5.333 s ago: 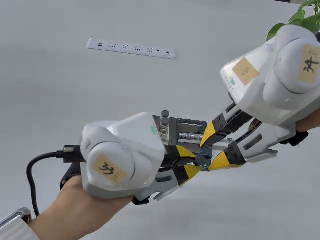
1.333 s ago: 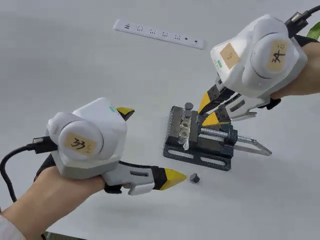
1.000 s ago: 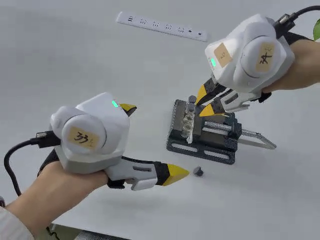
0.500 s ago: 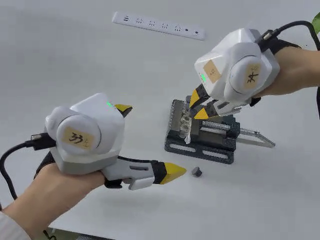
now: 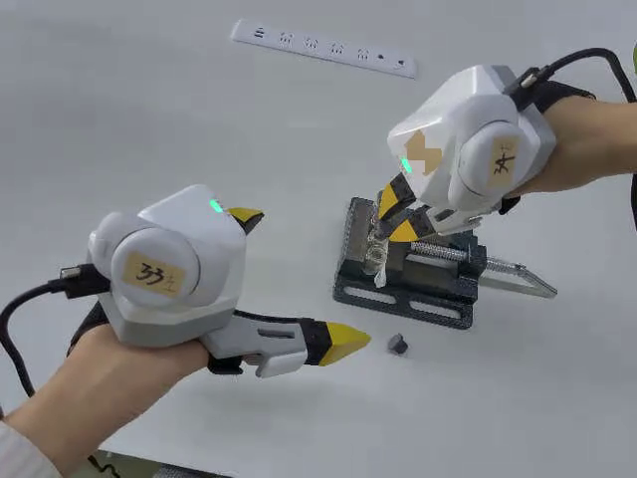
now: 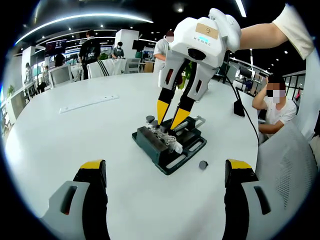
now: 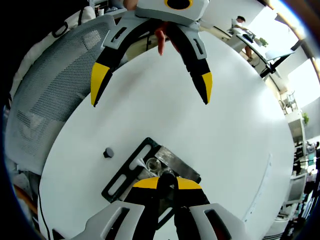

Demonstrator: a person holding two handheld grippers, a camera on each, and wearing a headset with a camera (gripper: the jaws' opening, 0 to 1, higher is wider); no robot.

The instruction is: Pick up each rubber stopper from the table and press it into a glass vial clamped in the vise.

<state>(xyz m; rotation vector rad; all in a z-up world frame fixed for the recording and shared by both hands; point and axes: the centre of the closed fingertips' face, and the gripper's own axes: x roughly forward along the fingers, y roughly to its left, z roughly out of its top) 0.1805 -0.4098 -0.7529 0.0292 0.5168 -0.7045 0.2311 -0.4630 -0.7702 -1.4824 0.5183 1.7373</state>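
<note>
A dark vise (image 5: 408, 289) (image 6: 161, 148) (image 7: 125, 177) clamps a row of glass vials (image 5: 376, 254) (image 6: 172, 145). The far vial carries a grey rubber stopper (image 6: 150, 119). My right gripper (image 5: 398, 217) (image 6: 171, 115) (image 7: 167, 183) points down onto the row, shut on another stopper (image 7: 167, 174) held at a vial's mouth. A loose stopper (image 5: 397, 345) (image 6: 203, 164) (image 7: 107, 152) lies on the table in front of the vise. My left gripper (image 5: 299, 279) (image 6: 166, 169) (image 7: 152, 80) hovers wide open left of the vise, holding nothing.
A white power strip (image 5: 323, 47) (image 6: 89, 103) lies at the far side of the white table (image 5: 199, 119). The vise's handle (image 5: 518, 279) sticks out to the right. People and office chairs stand beyond the table (image 6: 100, 50).
My right gripper has swung left and down from beside the vise until its tips sit over the vials. The left gripper has barely moved, and the loose stopper lies where it was.
</note>
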